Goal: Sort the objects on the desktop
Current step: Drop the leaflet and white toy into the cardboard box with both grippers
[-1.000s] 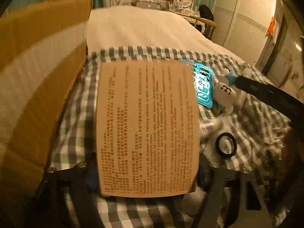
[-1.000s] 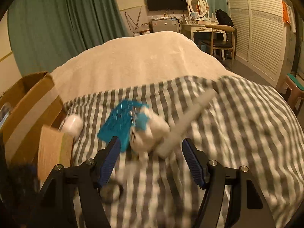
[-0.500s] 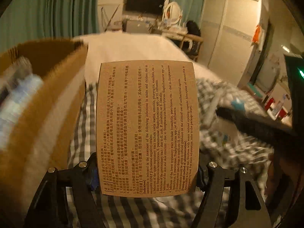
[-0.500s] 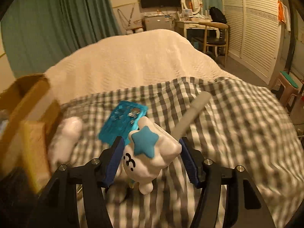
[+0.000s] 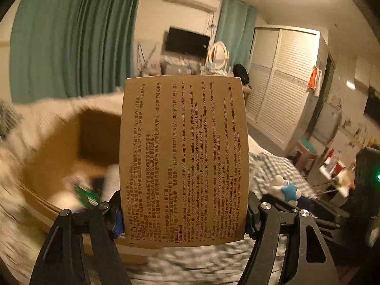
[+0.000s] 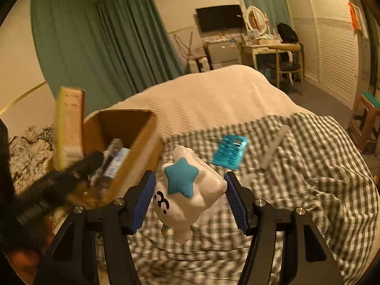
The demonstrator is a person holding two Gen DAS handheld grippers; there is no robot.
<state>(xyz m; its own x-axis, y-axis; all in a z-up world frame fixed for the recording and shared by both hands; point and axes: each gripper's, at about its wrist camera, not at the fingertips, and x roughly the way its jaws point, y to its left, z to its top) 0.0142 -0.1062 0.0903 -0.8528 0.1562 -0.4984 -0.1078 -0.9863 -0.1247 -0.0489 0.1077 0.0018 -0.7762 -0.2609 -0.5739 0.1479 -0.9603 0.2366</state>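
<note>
The left gripper [image 5: 184, 216] is pinching a tan printed medicine box [image 5: 184, 159] upright above the cardboard box [image 5: 59, 142] at nine o'clock; the right gripper [image 6: 188, 200] is clamping a white star-marked toy [image 6: 187, 190]; a blue packet [image 6: 229, 152] is lying on the checked blanket [image 6: 308, 178] at one o'clock.

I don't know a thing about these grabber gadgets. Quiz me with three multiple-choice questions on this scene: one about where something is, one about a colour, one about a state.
1. Where does the blue packet lie?
A. in the cardboard box
B. on the checked cloth
C. on the stool

2. What colour is the star on the white toy?
A. red
B. yellow
C. blue

3. What is the left gripper doing?
A. holding a medicine box
B. hanging open with nothing in it
C. gripping the toy

Answers:
1 B: the packet lies flat on the checked cloth, to the right of the cardboard box.
2 C: the star is blue against the toy's white body.
3 A: the brown medicine box stands upright between its fingers; the toy sits in the right gripper.
</note>
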